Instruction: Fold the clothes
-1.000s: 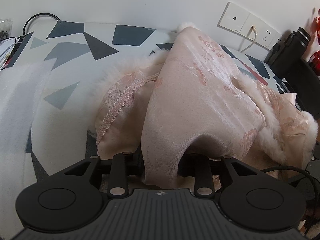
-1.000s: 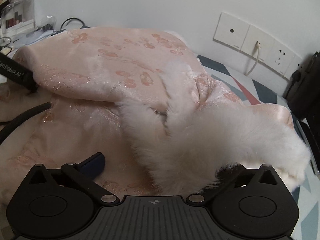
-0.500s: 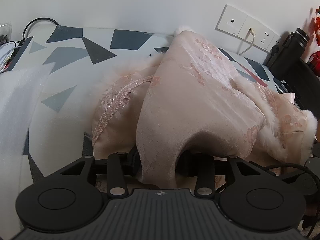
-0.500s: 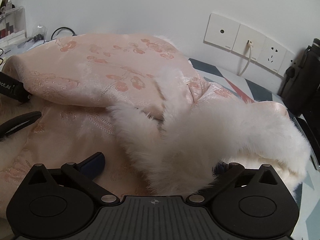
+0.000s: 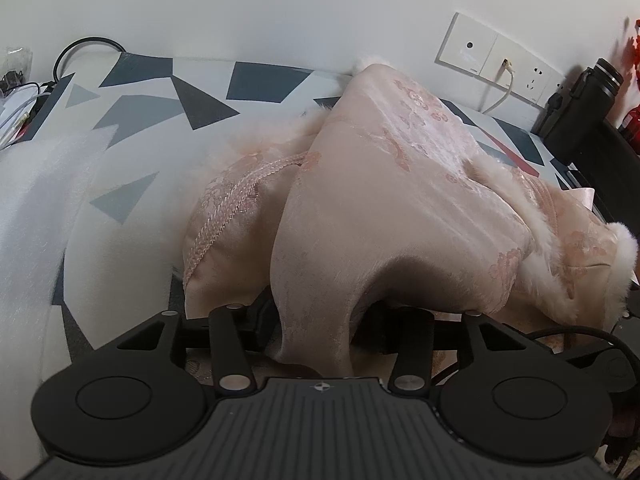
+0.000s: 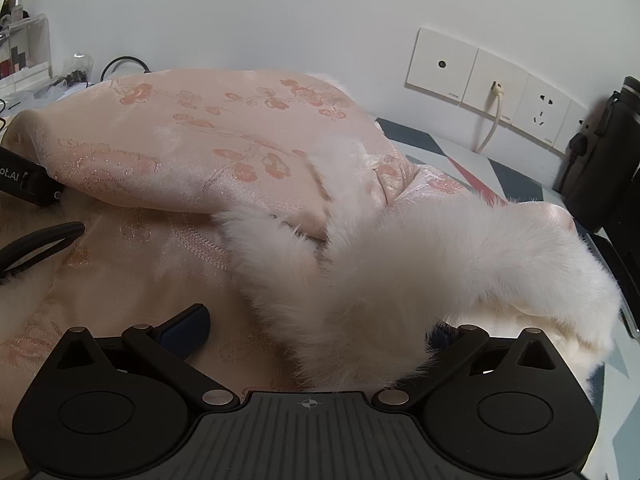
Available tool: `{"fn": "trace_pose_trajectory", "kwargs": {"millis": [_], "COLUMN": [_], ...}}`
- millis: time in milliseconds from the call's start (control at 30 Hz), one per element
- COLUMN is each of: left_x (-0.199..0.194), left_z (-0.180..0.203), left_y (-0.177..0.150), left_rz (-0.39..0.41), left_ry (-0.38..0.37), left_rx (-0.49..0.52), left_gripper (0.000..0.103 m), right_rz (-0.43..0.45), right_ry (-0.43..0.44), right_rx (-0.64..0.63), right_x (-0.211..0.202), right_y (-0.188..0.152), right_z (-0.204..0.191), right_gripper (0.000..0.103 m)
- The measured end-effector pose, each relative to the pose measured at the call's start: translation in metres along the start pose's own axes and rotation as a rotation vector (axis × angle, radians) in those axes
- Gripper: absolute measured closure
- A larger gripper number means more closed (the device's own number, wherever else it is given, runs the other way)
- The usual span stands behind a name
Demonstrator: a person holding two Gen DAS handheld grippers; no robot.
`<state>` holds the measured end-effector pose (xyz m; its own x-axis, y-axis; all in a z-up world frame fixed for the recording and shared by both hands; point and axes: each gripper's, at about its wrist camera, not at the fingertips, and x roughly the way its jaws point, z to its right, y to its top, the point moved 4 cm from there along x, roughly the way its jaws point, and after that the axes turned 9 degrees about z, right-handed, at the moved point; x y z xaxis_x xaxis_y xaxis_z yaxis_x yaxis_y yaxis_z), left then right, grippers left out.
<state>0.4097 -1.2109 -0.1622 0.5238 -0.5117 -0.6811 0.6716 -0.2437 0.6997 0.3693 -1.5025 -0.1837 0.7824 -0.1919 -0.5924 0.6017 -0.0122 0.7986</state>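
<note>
Since a second ago my left tool has been letting go: its jaws are opening, with a fold of the pink garment draped between them, loose rather than pinched. My right tool has kept its place, jaws spread wide, the white fur trim lying over the gap, unpressed. The garment has barely shifted. It lies heaped on the geometric-patterned worktop near the wall sockets, satin with woven blossoms, braided edging and fluffy trim, one panel folded over the rest.
</note>
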Motion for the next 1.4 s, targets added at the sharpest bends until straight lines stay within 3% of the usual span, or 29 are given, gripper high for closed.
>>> {"fn": "trace_pose_trajectory", "kwargs": {"millis": [733, 1400], "left_x": [-0.0019, -0.0024], "left_z": [-0.0046, -0.006], "left_y": [0.0002, 0.0002], "left_rz": [-0.009, -0.007], "left_ry": [-0.001, 0.001], "left_rx": [-0.053, -0.082], "left_gripper": [0.045, 0.043], "right_rz": [-0.004, -0.007], "right_ry": [-0.006, -0.009], "right_rx": [0.006, 0.008], "right_x": [0.0019, 0.0016], "right_y": [0.0004, 0.0002], "right_z": [0.0018, 0.0024], "right_gripper": [0.001, 0.001]}}
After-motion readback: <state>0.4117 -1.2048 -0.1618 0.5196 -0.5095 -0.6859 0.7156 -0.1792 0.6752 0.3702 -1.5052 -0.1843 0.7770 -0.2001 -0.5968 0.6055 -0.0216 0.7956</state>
